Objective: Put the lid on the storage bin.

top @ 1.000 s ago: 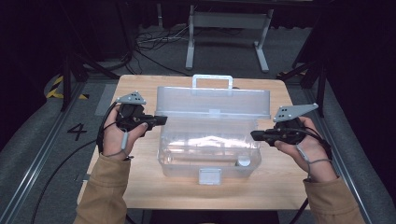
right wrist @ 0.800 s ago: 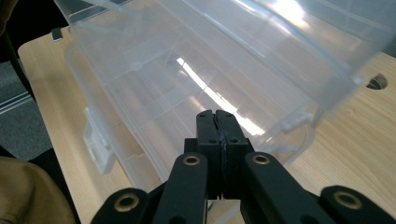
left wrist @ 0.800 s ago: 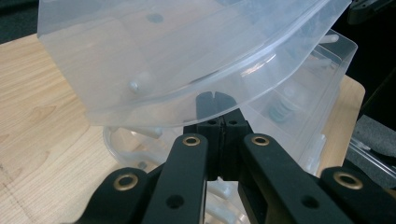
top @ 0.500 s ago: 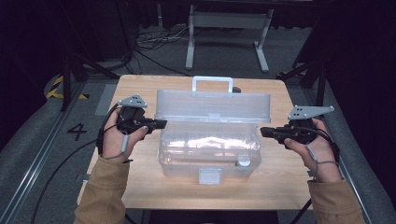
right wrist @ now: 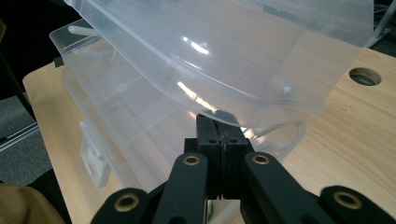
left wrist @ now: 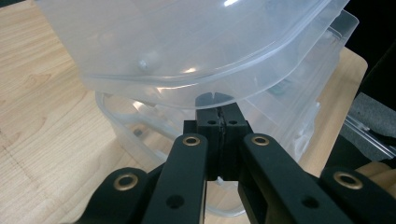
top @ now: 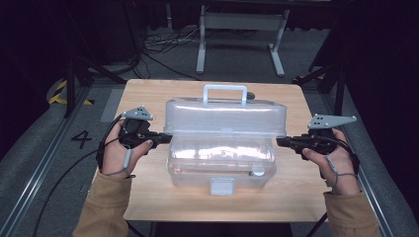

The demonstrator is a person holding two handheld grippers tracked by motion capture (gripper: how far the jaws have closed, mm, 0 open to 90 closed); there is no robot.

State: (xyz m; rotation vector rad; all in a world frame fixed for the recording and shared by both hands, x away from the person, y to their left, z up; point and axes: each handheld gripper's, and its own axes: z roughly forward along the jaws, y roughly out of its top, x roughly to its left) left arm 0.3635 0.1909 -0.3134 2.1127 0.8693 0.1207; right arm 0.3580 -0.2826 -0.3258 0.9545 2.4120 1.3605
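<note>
Closed claws [top: 167, 138] beside half-open clear box [top: 222, 158]

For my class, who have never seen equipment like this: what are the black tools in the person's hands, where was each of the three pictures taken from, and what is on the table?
There is no robot here. A person sits at a wooden table and holds a tool in each hand: a hand-held gripper with two black jaws.

The high view comes from a fixed camera above the person, looking down. There the left hand-held gripper and the right hand-held gripper sit at the two ends of a clear plastic box. Its lid, which carries a handle, is raised partway.

The other two pictures come from small cameras riding on the tools themselves, each looking along its own jaws. Both pairs of jaws are shut, with nothing between them, and their tips sit just under the lid's edge. Whether they touch it is hard to tell.
</note>
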